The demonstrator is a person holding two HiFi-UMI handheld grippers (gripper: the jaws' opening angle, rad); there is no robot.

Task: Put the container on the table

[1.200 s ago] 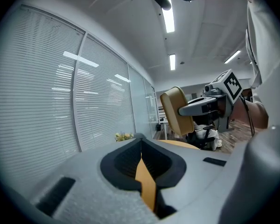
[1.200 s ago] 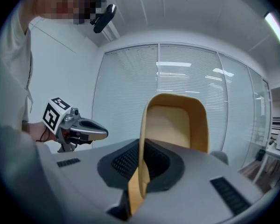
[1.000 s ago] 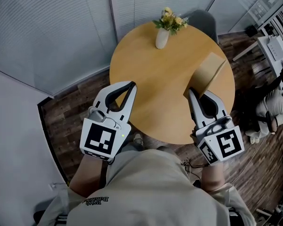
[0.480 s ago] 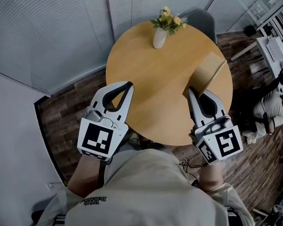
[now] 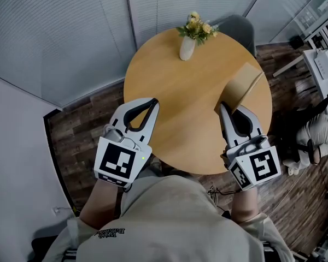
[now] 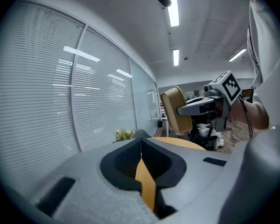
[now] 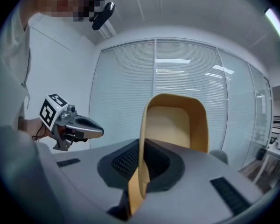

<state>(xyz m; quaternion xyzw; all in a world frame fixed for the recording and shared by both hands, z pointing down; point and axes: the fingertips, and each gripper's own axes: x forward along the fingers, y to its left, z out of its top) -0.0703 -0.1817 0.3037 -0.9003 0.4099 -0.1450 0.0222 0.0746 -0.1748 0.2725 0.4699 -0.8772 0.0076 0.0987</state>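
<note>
A tan, open-topped container [image 5: 241,84] stands on edge over the right side of the round wooden table [image 5: 180,97]. My right gripper [image 5: 223,107] is shut on its near rim. I cannot tell whether the container touches the tabletop. In the right gripper view the container [image 7: 177,125] rises upright between the jaws of the right gripper [image 7: 141,146]. My left gripper [image 5: 153,101] hovers shut and empty at the table's near left edge. In the left gripper view the left gripper [image 6: 141,143] has its jaws closed together, with the container [image 6: 175,108] off to the right.
A white vase of yellow flowers [image 5: 188,43] stands at the table's far edge. A grey chair [image 5: 238,23] sits behind it. Blinds on a glass wall [image 5: 71,31] run along the left. Desks and a pale bundle [image 5: 314,130] lie on the floor at right.
Only the head view has shifted slightly. Both grippers and the container hold their places over the table.
</note>
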